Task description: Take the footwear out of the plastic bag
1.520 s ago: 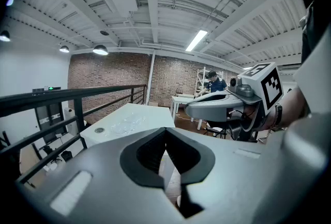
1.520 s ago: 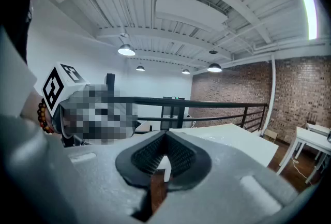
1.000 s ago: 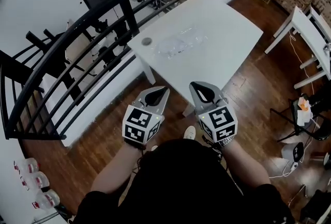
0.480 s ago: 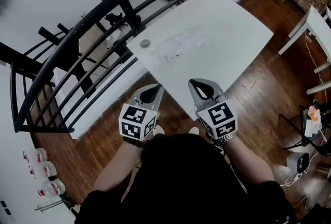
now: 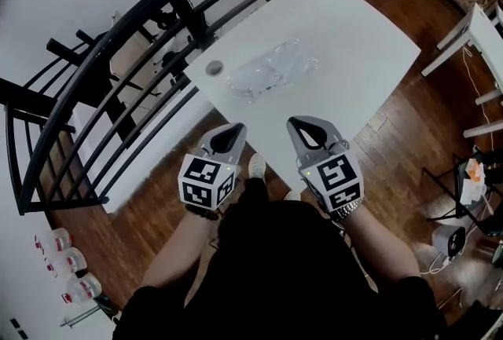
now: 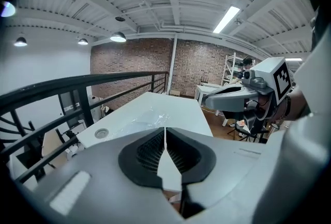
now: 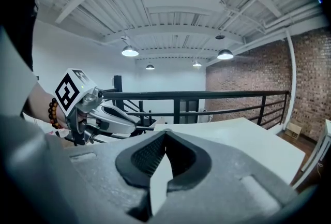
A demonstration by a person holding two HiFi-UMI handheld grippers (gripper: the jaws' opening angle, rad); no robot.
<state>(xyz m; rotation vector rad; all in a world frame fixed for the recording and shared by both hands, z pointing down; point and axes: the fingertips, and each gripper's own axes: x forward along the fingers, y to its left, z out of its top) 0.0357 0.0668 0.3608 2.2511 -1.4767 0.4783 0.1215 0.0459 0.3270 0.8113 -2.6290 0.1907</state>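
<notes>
Progress: nothing done yet, by the look of it. The plastic bag (image 5: 271, 71) lies unopened and ungripped on the table (image 5: 346, 40).
Left to do: everything. You've got to reach the bag, pin it w/ one gripper, find its mouth, and pull the footwear out.
Bag pos.: on the far-left part of the tabletop, flat and crumpled, just beside a round cap (image 5: 213, 67) and near the edge that runs along the railing (image 5: 118, 40).
Footwear: can't make it out thru the clear plastic, it's too small in the head view. In the left gripper view the bag (image 6: 150, 118) is just a shiny wrinkled patch.
Left gripper (image 5: 234, 130): clenched, w/ only a hairline seam btwn the jaws and nothing in it (image 6: 165, 130).
Right gripper (image 5: 297, 125): clenched tight and empty too (image 7: 165, 134).
Bag vs grippers: well apart. Both tips sit at the table's near edge, the left one over the floor (image 5: 393, 126) and the right one just over the tabletop. The bag is ahead of them, roughly btwn the lines they point along.
Next, my guess: you'll need both sets of jaws opened before you get there. Go in low, since thin film is easy to miss.
Risk: the bag could slide on the smooth top if you push instead of pinching.
</notes>
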